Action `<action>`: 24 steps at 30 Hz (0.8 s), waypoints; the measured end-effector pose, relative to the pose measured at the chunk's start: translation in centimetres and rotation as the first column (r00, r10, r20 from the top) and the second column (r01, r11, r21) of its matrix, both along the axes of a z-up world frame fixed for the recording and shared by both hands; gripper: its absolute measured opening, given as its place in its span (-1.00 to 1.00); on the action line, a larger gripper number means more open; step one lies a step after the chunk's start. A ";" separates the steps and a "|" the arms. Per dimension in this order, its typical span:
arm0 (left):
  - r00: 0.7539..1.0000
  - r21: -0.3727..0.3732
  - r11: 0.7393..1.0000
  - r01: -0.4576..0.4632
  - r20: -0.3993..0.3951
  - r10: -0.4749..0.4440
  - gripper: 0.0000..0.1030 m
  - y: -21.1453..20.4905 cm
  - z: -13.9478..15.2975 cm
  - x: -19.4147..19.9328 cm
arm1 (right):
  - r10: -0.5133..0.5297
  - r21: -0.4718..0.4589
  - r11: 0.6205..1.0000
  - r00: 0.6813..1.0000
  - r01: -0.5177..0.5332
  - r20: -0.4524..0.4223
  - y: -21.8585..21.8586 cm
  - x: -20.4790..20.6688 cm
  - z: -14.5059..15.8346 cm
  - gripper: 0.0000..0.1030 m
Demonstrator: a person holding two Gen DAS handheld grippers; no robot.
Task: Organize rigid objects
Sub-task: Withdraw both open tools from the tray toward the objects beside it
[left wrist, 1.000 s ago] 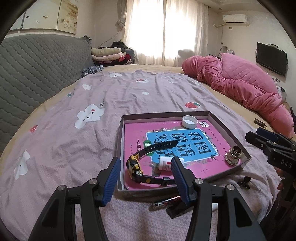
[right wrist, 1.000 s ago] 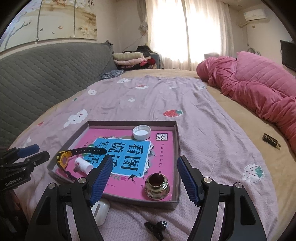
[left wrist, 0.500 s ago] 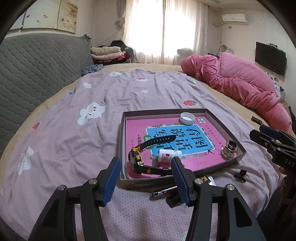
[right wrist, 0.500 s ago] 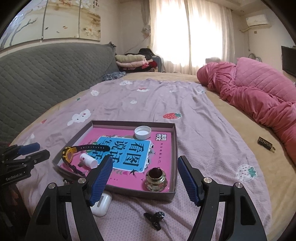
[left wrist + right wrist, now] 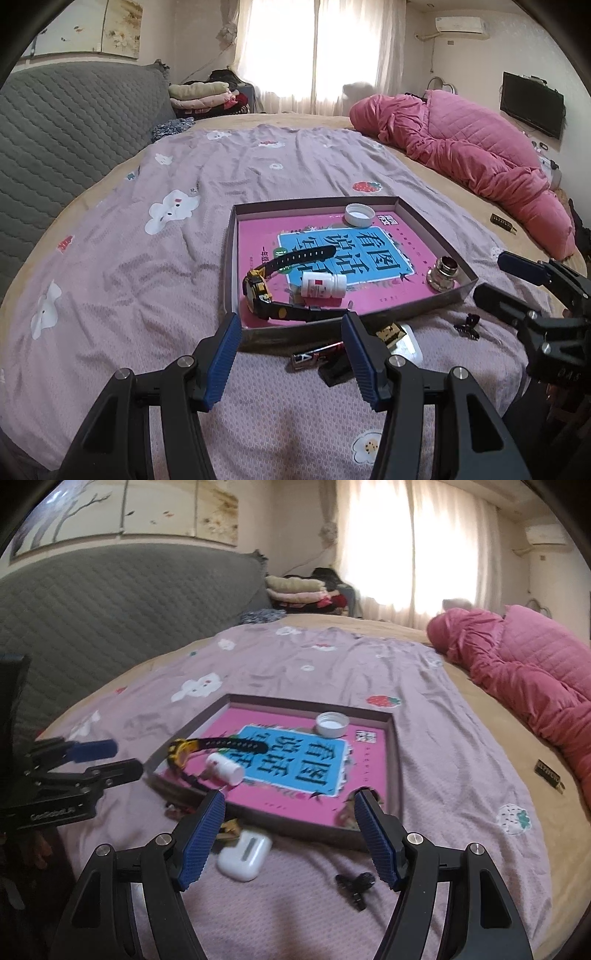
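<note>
A shallow box [image 5: 458, 295] [image 5: 391, 760] with a pink and blue book inside lies on the bed. It holds a black and yellow watch [image 5: 258, 291] [image 5: 181, 753], a white pill bottle [image 5: 323, 286] [image 5: 225, 770], a white cap [image 5: 359, 215] [image 5: 332, 724] and a brass fitting [image 5: 443, 273]. In front of the box lie a battery [image 5: 314, 356], a white earbud case [image 5: 244, 854] and a black clip [image 5: 467, 325] [image 5: 356, 884]. My left gripper [image 5: 291, 358] is open and empty, just short of the box. My right gripper [image 5: 290, 838] is open and empty above the case.
A pink quilt [image 5: 461, 144] [image 5: 528, 672] is heaped on the right side of the bed. A grey padded headboard [image 5: 66, 125] stands at the left. A small dark bar [image 5: 501, 222] [image 5: 550, 777] lies near the quilt. Folded clothes [image 5: 207, 94] sit at the back.
Both grippers have drawn back from the box and risen, so the items in front of it show. The right gripper has also swung to the left. Both stay open.
</note>
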State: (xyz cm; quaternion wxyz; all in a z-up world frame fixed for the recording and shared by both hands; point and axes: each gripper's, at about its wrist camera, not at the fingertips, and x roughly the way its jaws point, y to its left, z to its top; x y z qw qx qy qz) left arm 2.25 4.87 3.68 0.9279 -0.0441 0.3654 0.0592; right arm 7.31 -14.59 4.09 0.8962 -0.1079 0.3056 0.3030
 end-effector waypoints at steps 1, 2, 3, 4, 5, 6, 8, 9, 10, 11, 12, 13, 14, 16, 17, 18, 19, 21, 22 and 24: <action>1.000 0.001 1.000 0.001 -0.001 -0.001 0.09 0.0 0.0 -0.1 | 0.006 -0.003 1.000 1.000 -0.006 0.000 0.1 -0.1 0.0 0.43; 1.000 0.001 1.000 0.002 -0.001 -0.002 0.09 -0.1 0.0 -0.2 | 0.013 -0.007 1.000 1.000 -0.013 0.000 0.3 -0.2 -0.1 0.43; 1.000 -0.001 1.000 0.002 -0.002 -0.002 0.09 -0.1 0.0 -0.1 | 0.020 -0.010 1.000 1.000 -0.020 0.000 0.4 -0.4 -0.1 0.43; 1.000 -0.003 1.000 0.003 -0.005 -0.003 0.09 -0.1 0.0 -0.2 | 0.025 -0.012 1.000 1.000 -0.025 0.000 0.4 -0.5 -0.1 0.43; 1.000 -0.004 1.000 0.003 -0.006 -0.003 0.09 -0.2 0.0 -0.4 | 0.028 -0.013 1.000 1.000 -0.028 -0.001 0.4 -0.6 -0.2 0.43; 1.000 -0.006 1.000 0.005 -0.009 -0.005 0.09 -0.3 0.0 -0.4 | 0.031 -0.014 0.999 1.000 -0.031 -0.002 0.5 -0.8 -0.2 0.43; 1.000 -0.009 1.000 0.009 -0.016 -0.009 0.09 -0.3 -0.1 -0.7 | 0.035 -0.016 0.999 0.999 -0.035 -0.006 0.5 -0.9 -0.2 0.43; 1.000 -0.008 1.000 0.013 -0.019 -0.013 0.09 -0.4 -0.1 -0.8 | 0.036 -0.016 0.999 0.999 -0.036 -0.010 0.5 -1.0 -0.3 0.43; 1.000 -0.004 1.000 0.017 -0.022 -0.017 0.09 -0.6 -0.2 -0.9 | 0.038 -0.016 0.999 0.999 -0.038 -0.015 0.5 -1.1 -0.3 0.43; 1.000 0.000 1.000 0.018 -0.024 -0.018 0.09 -0.6 -0.2 -1.0 | 0.037 -0.017 0.999 0.999 -0.038 -0.019 0.4 -1.2 -0.4 0.43; 0.999 0.001 1.000 0.020 -0.025 -0.020 0.09 -0.7 -0.2 -1.1 | 0.038 -0.018 0.999 0.999 -0.038 -0.025 0.3 -1.4 -0.5 0.43; 0.999 -0.001 1.000 0.022 -0.026 -0.022 0.09 -0.8 -0.2 -1.2 | 0.038 -0.019 0.999 0.999 -0.039 -0.028 0.3 -1.4 -0.6 0.43; 0.999 -0.002 1.000 0.024 -0.028 -0.024 0.09 -0.8 -0.2 -1.2 | 0.039 -0.021 0.999 0.999 -0.040 -0.031 0.2 -1.5 -0.6 0.43; 0.999 0.000 1.000 0.026 -0.034 -0.026 0.09 -0.9 -0.2 -1.4 | 0.041 -0.025 0.999 0.999 -0.042 -0.034 0.1 -1.8 -0.7 0.43; 0.999 0.001 1.000 0.026 -0.035 -0.026 0.09 -0.9 -0.2 -1.4 | 0.042 -0.025 0.999 0.999 -0.043 -0.035 0.1 -1.9 -0.8 0.43; 0.999 0.001 1.000 0.027 -0.037 -0.027 0.09 -0.9 -0.2 -1.5 | 0.043 -0.027 0.999 0.998 -0.044 -0.037 0.1 -2.1 -0.8 0.43; 0.999 0.001 1.000 0.028 -0.040 -0.028 0.09 -1.0 -0.3 -1.6 | 0.046 -0.029 0.998 0.998 -0.047 -0.039 0.1 -2.3 -0.9 0.43; 0.998 0.003 0.999 0.032 -0.046 -0.031 0.09 -1.1 -0.4 -1.6 | 0.052 -0.034 0.998 0.998 -0.053 -0.044 0.1 -2.6 -1.1 0.43; 0.998 0.004 0.999 0.033 -0.049 -0.033 0.09 -1.1 -0.4 -1.6 | 0.054 -0.037 0.998 0.998 -0.056 -0.045 0.2 -2.7 -1.1 0.43; 0.998 0.005 0.999 0.037 -0.054 -0.037 0.09 -1.2 -0.5 -1.6 | 0.061 -0.042 0.997 0.997 -0.063 -0.049 0.2 -2.9 -1.3 0.43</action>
